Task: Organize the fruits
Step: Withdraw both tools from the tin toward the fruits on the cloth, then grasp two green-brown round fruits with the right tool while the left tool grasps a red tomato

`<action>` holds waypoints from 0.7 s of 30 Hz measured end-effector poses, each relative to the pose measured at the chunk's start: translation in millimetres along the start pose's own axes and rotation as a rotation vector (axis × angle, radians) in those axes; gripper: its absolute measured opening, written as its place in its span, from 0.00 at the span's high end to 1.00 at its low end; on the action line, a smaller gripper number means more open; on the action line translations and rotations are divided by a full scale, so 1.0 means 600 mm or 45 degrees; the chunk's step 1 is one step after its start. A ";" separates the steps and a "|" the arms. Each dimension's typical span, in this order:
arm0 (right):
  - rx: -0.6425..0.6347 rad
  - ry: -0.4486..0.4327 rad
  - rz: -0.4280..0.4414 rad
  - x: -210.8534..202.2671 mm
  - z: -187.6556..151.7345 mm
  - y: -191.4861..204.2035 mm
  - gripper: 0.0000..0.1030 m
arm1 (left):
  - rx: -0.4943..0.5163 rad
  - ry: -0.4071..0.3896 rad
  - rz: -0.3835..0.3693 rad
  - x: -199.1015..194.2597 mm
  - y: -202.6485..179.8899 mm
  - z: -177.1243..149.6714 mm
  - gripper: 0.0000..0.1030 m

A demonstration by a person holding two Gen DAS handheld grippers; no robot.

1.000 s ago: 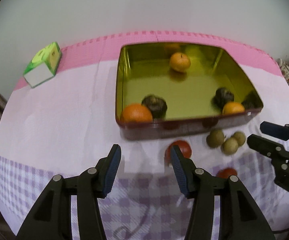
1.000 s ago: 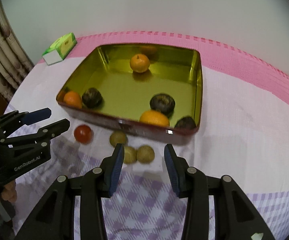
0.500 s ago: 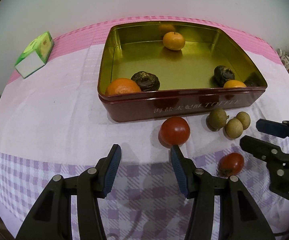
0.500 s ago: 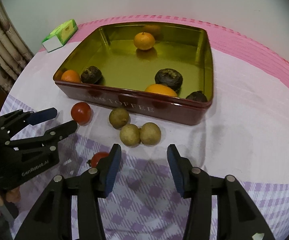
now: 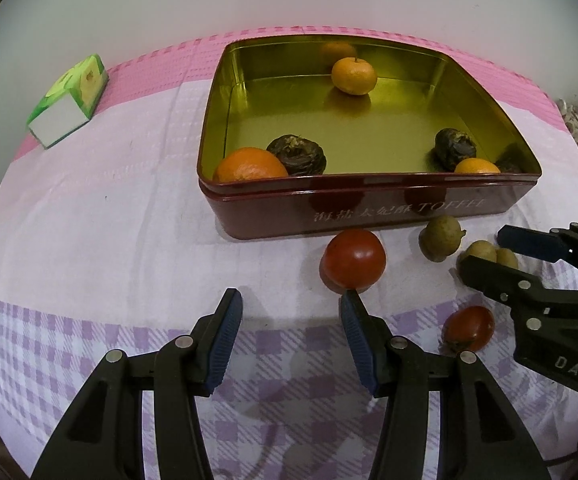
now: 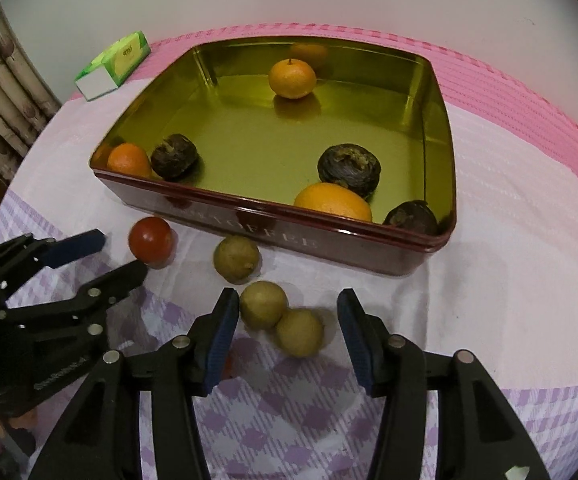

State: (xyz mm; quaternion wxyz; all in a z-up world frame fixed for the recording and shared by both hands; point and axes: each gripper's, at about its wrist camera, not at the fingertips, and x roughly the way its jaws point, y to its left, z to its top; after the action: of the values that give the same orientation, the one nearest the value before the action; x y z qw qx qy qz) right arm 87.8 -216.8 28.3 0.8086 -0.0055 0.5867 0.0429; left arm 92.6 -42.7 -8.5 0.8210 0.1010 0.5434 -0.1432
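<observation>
Step in hand, as judged: approach for pickup, nothing yet gripped. The right gripper (image 6: 285, 330) stands with jaws wide apart and empty, low over the tablecloth (image 6: 489, 300), and two touching longans (image 6: 281, 318) lie between its fingertips, the nearer one closest to centre. The left gripper (image 5: 291, 328) is likewise spread and empty; the large tomato (image 5: 354, 258) sits just beyond its right fingertip, off the centreline, and a small tomato (image 5: 469, 328) lies nearer the front edge beside the right tool. A third longan (image 6: 236, 258) rests just before the tin (image 6: 289, 236), whose long front wall runs across both views (lettered side facing the grippers). These fruits are round, with no long axis to align. Next move calls for closing gently on one longan only, then lifting clear of the wall. Inside the tin lie oranges (image 6: 292, 79) and dark fruits (image 6: 349, 168). A green box (image 5: 69, 100) stands by the far left edge.
</observation>
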 end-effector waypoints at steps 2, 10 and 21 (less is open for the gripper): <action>0.002 -0.002 0.000 0.001 -0.003 -0.001 0.54 | -0.001 0.001 0.003 0.000 0.001 0.001 0.49; 0.014 -0.009 -0.011 -0.002 -0.005 -0.008 0.65 | -0.001 0.000 0.006 -0.001 -0.001 0.000 0.49; 0.043 -0.020 -0.027 -0.009 -0.019 -0.028 0.66 | 0.000 -0.003 -0.021 -0.006 -0.003 -0.007 0.49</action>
State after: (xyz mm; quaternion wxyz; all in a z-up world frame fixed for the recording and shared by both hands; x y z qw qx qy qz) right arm 76.8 -234.7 29.5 0.8136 0.0024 0.5810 0.0242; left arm 87.1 -43.0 -6.7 0.8204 0.0965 0.5432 -0.1500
